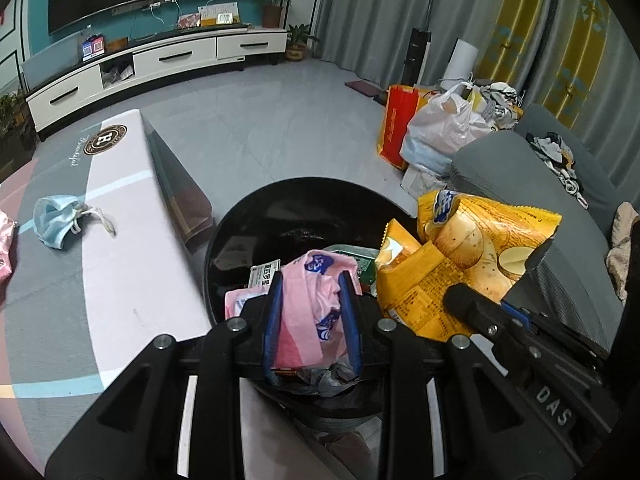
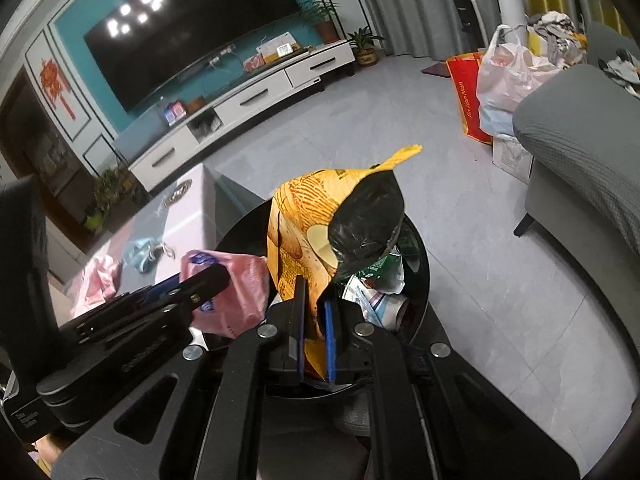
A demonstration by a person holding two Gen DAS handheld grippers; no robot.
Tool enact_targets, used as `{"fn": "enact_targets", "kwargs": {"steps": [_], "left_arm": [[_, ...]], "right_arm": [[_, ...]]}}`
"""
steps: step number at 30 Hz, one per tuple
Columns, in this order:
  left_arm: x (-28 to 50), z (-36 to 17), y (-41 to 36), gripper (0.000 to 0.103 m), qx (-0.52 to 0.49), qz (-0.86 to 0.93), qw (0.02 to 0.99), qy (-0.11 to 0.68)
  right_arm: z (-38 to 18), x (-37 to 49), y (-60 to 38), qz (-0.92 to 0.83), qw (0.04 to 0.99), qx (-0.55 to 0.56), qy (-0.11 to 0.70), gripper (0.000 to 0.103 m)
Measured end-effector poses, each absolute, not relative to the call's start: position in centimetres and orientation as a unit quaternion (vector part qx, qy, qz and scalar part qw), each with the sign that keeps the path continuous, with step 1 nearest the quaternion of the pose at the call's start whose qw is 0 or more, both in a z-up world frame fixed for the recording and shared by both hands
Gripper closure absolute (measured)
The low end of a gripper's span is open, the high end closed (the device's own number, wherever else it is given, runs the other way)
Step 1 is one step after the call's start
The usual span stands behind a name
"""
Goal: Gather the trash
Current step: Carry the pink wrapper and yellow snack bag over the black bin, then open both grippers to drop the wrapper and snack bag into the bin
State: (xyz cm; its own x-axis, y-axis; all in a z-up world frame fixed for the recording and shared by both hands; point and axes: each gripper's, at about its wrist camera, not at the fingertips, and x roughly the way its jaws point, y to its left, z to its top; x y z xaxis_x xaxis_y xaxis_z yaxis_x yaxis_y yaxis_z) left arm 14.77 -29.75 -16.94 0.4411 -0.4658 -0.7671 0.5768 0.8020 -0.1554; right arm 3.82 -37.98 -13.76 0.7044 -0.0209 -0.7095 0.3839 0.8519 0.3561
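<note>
Trash fills both grippers above a round black bin (image 1: 248,232) in a living room: the left gripper (image 1: 312,312) has its blue-padded jaws clamped on a crumpled pink wrapper (image 1: 308,304), while the right gripper (image 2: 314,332) pinches the lower end of a yellow chip bag (image 2: 304,224), its jaws nearly together on the thin foil. Both pieces hang over the mouth of the bin, the chip bag just to the right of the pink wrapper in the left wrist view, and more discarded packets and paper (image 2: 376,288) already lie inside. Beside the bin stands a low table (image 1: 132,248) under a patterned cover, where a crumpled blue face mask (image 1: 56,220) lies well apart from the bin, with another pink wrapper (image 2: 96,284) near it. Across the grey tiled floor a white TV cabinet (image 1: 160,60) runs beneath a dark television (image 2: 188,36), and a red paper bag (image 1: 396,128) and white plastic bags (image 1: 444,128) stand next to a grey sofa (image 2: 580,128).
</note>
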Motion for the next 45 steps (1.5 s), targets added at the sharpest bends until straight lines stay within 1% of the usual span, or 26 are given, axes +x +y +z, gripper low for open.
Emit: {"fn": "enact_targets", "kwargs": {"steps": [8, 16, 22, 25, 27, 28, 31, 33, 36, 37, 39, 45], "left_arm": [[15.2, -17.8, -30.6, 0.073, 0.077, -0.305, 0.843, 0.437], [15.5, -18.1, -30.9, 0.071, 0.086, -0.302, 0.841, 0.44], [15.5, -17.8, -30.9, 0.066, 0.085, -0.303, 0.843, 0.436], [15.5, -17.7, -30.8, 0.059, 0.081, -0.304, 0.844, 0.435], [15.6, -17.6, -30.6, 0.05, 0.076, -0.302, 0.845, 0.434], [15.7, -17.6, -30.5, 0.049, 0.072, -0.303, 0.845, 0.435], [15.7, -17.5, -30.3, 0.048, 0.068, -0.304, 0.845, 0.435], [15.8, -17.5, -30.1, 0.046, 0.06, -0.306, 0.844, 0.437], [15.8, -17.4, -29.7, 0.046, 0.051, -0.306, 0.844, 0.438], [15.8, -17.2, -29.5, 0.045, 0.049, -0.306, 0.845, 0.436], [15.6, -16.9, -29.2, 0.045, 0.046, -0.307, 0.847, 0.432], [15.2, -15.7, -27.8, 0.04, 0.028, -0.31, 0.854, 0.418]], "right_arm": [[-15.2, 5.1, -37.5, -0.121, 0.878, 0.231, 0.401, 0.094], [-15.4, 5.5, -37.2, -0.126, 0.878, 0.219, 0.407, 0.093], [-15.5, 5.5, -37.5, -0.127, 0.878, 0.219, 0.407, 0.092], [-15.6, 5.6, -37.6, -0.13, 0.878, 0.217, 0.407, 0.089], [-15.8, 5.5, -37.8, -0.133, 0.877, 0.219, 0.407, 0.087], [-15.8, 5.4, -38.0, -0.136, 0.876, 0.221, 0.407, 0.087], [-15.8, 5.2, -38.2, -0.135, 0.876, 0.226, 0.405, 0.084], [-15.7, 5.1, -38.4, -0.139, 0.877, 0.226, 0.401, 0.077], [-15.6, 4.9, -38.5, -0.142, 0.877, 0.226, 0.399, 0.069], [-15.6, 4.9, -38.5, -0.144, 0.877, 0.226, 0.398, 0.068], [-15.5, 4.9, -38.6, -0.145, 0.877, 0.229, 0.396, 0.062], [-15.4, 4.8, -38.6, -0.146, 0.877, 0.236, 0.392, 0.06]]}}
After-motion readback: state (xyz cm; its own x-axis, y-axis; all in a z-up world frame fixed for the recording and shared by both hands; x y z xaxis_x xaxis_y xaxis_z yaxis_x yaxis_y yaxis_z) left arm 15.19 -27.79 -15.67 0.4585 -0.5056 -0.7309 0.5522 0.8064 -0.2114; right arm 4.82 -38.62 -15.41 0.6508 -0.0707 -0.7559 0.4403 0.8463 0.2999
